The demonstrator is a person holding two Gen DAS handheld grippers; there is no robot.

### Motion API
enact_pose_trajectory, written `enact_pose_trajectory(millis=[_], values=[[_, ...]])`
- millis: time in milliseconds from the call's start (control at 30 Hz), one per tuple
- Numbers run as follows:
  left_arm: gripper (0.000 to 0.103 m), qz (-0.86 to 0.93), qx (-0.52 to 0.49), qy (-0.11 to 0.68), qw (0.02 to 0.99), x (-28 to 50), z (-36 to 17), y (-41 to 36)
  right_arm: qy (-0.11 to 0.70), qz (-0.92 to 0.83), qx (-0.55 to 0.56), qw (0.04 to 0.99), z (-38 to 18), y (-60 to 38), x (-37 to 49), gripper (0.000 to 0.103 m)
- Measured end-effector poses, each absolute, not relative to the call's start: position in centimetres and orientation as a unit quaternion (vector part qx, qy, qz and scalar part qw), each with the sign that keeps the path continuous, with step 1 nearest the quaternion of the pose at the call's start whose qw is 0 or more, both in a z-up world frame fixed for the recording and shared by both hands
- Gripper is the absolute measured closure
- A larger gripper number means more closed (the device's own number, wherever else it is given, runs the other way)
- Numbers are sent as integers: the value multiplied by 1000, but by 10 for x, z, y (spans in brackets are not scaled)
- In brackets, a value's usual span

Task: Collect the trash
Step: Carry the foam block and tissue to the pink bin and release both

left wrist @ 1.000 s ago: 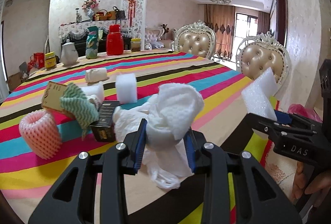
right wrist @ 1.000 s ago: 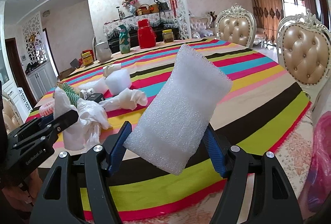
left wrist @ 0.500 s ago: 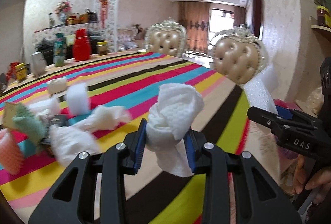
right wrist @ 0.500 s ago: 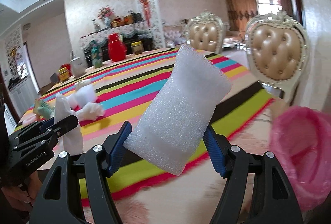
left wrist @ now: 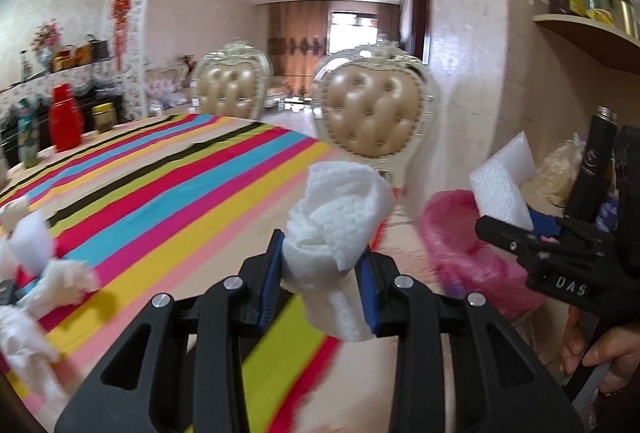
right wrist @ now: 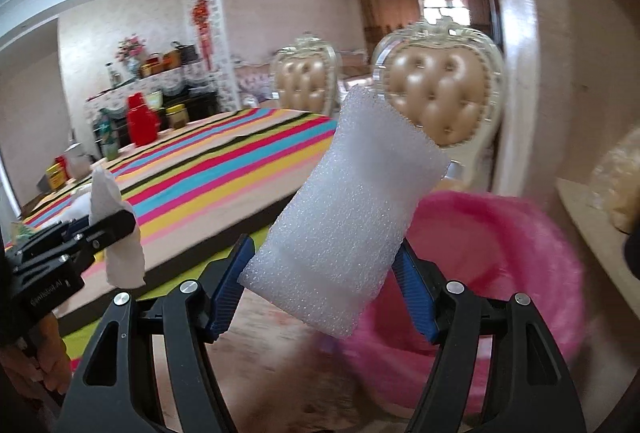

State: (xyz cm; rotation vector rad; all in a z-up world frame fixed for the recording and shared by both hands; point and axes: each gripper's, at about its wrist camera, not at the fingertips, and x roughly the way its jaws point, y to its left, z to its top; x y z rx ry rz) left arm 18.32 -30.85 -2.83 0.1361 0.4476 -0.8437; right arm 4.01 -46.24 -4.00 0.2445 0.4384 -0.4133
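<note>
My left gripper is shut on a crumpled white paper towel, held in the air past the table's right edge. My right gripper is shut on a white foam sheet and holds it just left of a bin lined with a pink bag. The pink bag also shows in the left wrist view, below the right gripper and its foam. The left gripper with the towel shows at the left of the right wrist view.
The table with a striped cloth lies to the left, with more white tissue and foam scraps on it. Two padded chairs stand at the far side. A wall shelf with jars is at the right.
Both grippers have swung right, off the table, with their loads still held. The pink bag has come into view and now sits close under the right gripper.
</note>
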Motion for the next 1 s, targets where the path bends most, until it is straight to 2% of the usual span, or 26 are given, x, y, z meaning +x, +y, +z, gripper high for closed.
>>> enact_pose_trajectory(millis=[500, 800, 867, 900, 933, 1000], values=[[68, -526, 76, 239, 813, 160, -36, -435, 233, -283, 125, 922, -58, -553, -19, 36], [67, -558, 100, 257, 783, 150, -58, -498, 240, -297, 124, 916, -63, -567, -29, 36], [62, -563, 103, 263, 777, 151, -61, -507, 241, -301, 127, 914, -63, -571, -29, 36], [54, -566, 104, 266, 774, 153, -62, -509, 241, -302, 128, 913, -63, -571, -28, 36], [40, -561, 105, 267, 777, 155, -62, -508, 240, -303, 129, 913, -63, -572, -29, 35], [30, -543, 86, 256, 795, 162, -55, -496, 239, -301, 134, 914, -63, -572, -27, 34]])
